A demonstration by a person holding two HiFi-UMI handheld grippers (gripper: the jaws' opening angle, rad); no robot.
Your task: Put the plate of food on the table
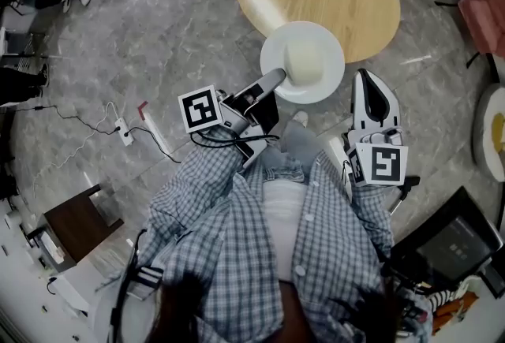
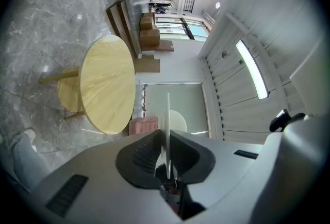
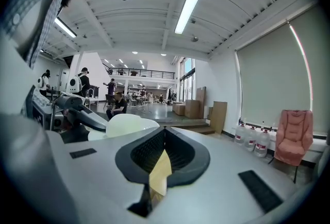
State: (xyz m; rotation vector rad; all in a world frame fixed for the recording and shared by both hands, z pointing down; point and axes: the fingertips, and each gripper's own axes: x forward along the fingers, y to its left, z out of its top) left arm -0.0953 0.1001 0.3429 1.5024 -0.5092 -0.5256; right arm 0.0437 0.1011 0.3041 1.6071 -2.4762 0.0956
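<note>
Clamping the plate (image 1: 333,81) by its near-left rim between both fingers (image 2: 142,158), the left gripper (image 1: 278,78) is holding it; right gripper (image 1: 366,76) clenched

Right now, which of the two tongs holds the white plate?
The left tongs: they are shut on the rim of the plate. The right tongs are shut too, but stand beside the plate without touching it.

No word, number or brand is legible. Black-and-white square code markers stand on the cubes of the left gripper (image 1: 278,79) and right gripper (image 1: 368,78), mid-frame in the head view. Red labels on the water bottles (image 3: 262,143), lower right of the right gripper view, are too small to read.
</note>
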